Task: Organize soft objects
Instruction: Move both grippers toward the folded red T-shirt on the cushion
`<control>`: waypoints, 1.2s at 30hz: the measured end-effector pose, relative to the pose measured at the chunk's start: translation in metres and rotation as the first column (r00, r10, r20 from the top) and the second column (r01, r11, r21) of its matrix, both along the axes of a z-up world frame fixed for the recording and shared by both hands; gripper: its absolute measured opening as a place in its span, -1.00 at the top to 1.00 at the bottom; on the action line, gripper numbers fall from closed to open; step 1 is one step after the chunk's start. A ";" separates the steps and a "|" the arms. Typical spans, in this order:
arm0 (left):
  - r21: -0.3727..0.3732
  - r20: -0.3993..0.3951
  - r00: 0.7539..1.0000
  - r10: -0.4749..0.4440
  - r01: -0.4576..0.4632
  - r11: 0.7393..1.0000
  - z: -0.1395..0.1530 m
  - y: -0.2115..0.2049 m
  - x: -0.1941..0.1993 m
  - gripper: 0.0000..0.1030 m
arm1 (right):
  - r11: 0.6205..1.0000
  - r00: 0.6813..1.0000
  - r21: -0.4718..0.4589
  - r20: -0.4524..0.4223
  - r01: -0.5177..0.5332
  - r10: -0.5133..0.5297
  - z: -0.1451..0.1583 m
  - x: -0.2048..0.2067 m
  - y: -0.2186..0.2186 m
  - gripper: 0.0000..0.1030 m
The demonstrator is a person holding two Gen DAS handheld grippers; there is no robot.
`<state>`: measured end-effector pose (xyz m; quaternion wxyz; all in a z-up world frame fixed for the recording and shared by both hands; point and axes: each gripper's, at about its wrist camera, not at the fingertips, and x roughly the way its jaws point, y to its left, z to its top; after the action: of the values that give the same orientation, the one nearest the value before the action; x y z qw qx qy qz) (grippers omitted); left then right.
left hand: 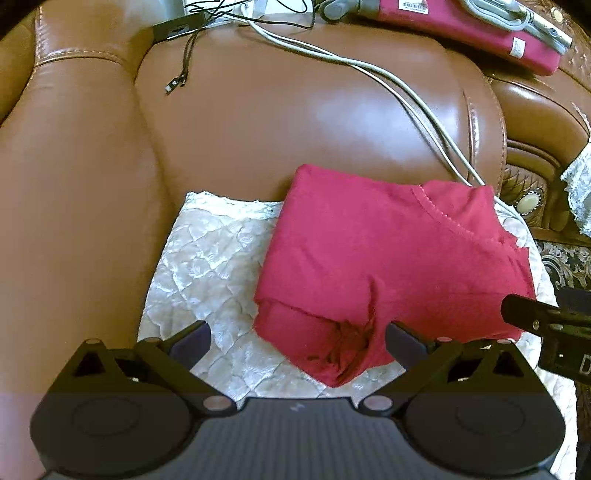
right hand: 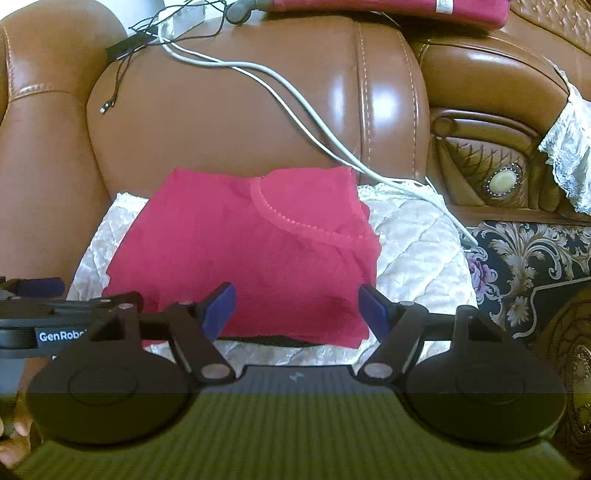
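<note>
A folded red garment (left hand: 369, 251) (right hand: 240, 251) lies flat on a white quilted seat pad (left hand: 207, 258) (right hand: 417, 240) on a brown leather sofa. My left gripper (left hand: 297, 336) is open at the garment's near left corner, which bunches up between the spread fingers. My right gripper (right hand: 297, 306) is also open, its blue pads (right hand: 221, 301) on either side of the garment's near edge. In the left wrist view the right gripper's (left hand: 535, 317) black tip shows at the right edge. In the right wrist view the left gripper (right hand: 37, 306) shows at the left edge.
Two white cables (left hand: 406, 96) (right hand: 295, 107) run down the sofa backrest (left hand: 277, 110) to the pad's right side. Thin black cables (left hand: 184, 62) hang at the upper left. A red padded item (left hand: 461, 29) lies on top. A lace-covered armrest (right hand: 569, 147) and patterned carpet (right hand: 524, 258) are to the right.
</note>
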<state>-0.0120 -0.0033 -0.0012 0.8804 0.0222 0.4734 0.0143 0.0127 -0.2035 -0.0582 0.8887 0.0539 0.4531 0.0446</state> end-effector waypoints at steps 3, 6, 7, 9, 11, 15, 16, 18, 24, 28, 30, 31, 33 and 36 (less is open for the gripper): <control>-0.013 -0.036 0.999 0.004 -0.005 1.000 0.000 0.005 0.000 -1.00 | 1.000 1.000 -0.008 0.003 -0.003 0.003 -0.002 -0.006 0.002 -0.58; -0.004 -0.031 0.999 0.015 -0.015 1.000 0.001 0.004 -0.006 -1.00 | 1.000 1.000 -0.017 0.006 -0.006 0.006 -0.003 -0.011 0.004 -0.58; -0.001 -0.032 0.999 0.017 -0.017 1.000 0.001 0.003 -0.006 -1.00 | 1.000 1.000 -0.019 0.007 -0.007 0.007 -0.004 -0.013 0.005 -0.58; 0.006 -0.033 0.999 0.016 -0.016 1.000 0.002 0.003 -0.008 -1.00 | 1.000 1.000 -0.025 0.010 -0.009 0.009 -0.005 -0.017 0.006 -0.58; 0.015 -0.032 0.999 0.014 -0.013 1.000 0.003 0.003 -0.009 -1.00 | 0.999 1.000 -0.030 0.012 -0.011 0.012 -0.006 -0.020 0.007 -0.58; 0.016 -0.029 0.999 0.015 -0.015 1.000 0.003 0.004 -0.009 -1.00 | 0.999 1.000 -0.031 0.005 -0.012 0.012 -0.009 -0.024 0.007 -0.58; 0.013 -0.029 0.999 0.015 -0.014 1.000 0.003 0.004 -0.009 -1.00 | 0.999 1.000 -0.033 0.004 -0.009 0.009 -0.010 -0.025 0.007 -0.58; 0.014 -0.030 0.999 0.012 -0.011 1.000 0.002 0.005 -0.009 -1.00 | 0.999 1.000 -0.033 0.001 -0.008 0.008 -0.011 -0.025 0.006 -0.58; 0.021 -0.028 1.000 0.012 -0.011 1.000 -0.001 0.004 -0.011 -1.00 | 1.000 1.000 -0.026 -0.007 0.002 -0.002 -0.014 -0.027 0.002 -0.58; 0.030 -0.027 1.000 0.005 -0.004 1.000 -0.004 0.002 -0.014 -1.00 | 1.000 1.000 -0.024 -0.012 0.005 -0.005 -0.016 -0.029 0.002 -0.58; 0.032 -0.030 1.000 0.004 -0.003 0.999 -0.006 0.000 -0.015 -1.00 | 1.000 1.000 -0.017 -0.017 0.007 -0.007 -0.018 -0.031 0.001 -0.58; 0.032 -0.030 1.000 0.004 -0.003 0.999 -0.007 -0.001 -0.015 -1.00 | 1.000 1.000 -0.014 -0.021 0.007 -0.007 -0.020 -0.031 0.001 -0.58; 0.033 -0.030 1.000 -0.001 0.002 0.999 -0.008 -0.003 -0.017 -1.00 | 1.000 1.000 -0.010 -0.025 0.006 -0.006 -0.022 -0.033 0.002 -0.58; 0.035 -0.037 0.999 -0.013 0.014 0.999 -0.011 -0.007 -0.021 -1.00 | 1.000 1.000 -0.005 -0.029 0.005 -0.005 -0.026 -0.036 0.004 -0.58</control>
<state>-0.0328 -0.0099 -0.0119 0.8712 0.0410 0.4889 0.0162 -0.0237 -0.1997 -0.0837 0.8823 0.0536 0.4659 0.0406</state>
